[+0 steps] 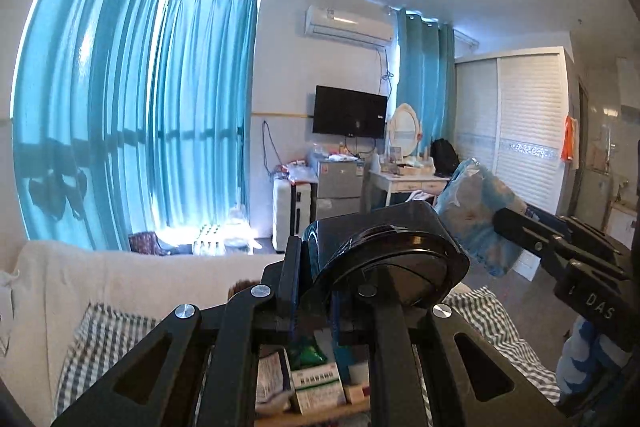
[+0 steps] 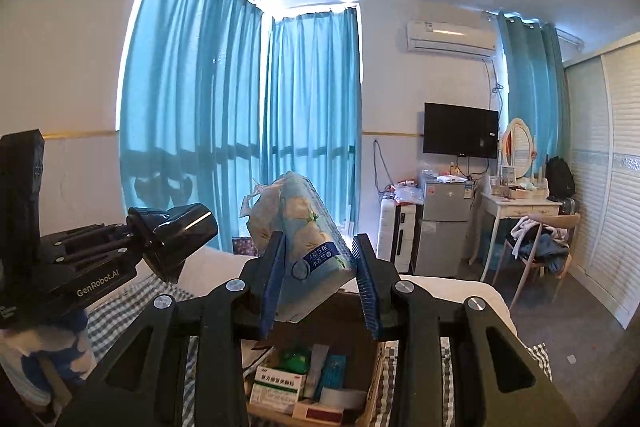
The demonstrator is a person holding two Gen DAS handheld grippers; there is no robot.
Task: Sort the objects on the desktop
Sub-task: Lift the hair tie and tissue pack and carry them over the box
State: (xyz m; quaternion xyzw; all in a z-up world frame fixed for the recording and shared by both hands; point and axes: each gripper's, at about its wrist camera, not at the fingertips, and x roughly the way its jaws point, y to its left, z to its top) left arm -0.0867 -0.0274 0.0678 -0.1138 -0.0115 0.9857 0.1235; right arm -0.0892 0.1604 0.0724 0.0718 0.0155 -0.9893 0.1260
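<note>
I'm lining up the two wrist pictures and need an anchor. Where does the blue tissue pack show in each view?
Left wrist view: the blue tissue pack sits right of centre, held by the right claw that enters from the right edge.
Right wrist view: it is at centre, tilted, pinched between that claw's blue pads.
Shared landmark: the wall-mounted black TV, below the air conditioner.
</note>
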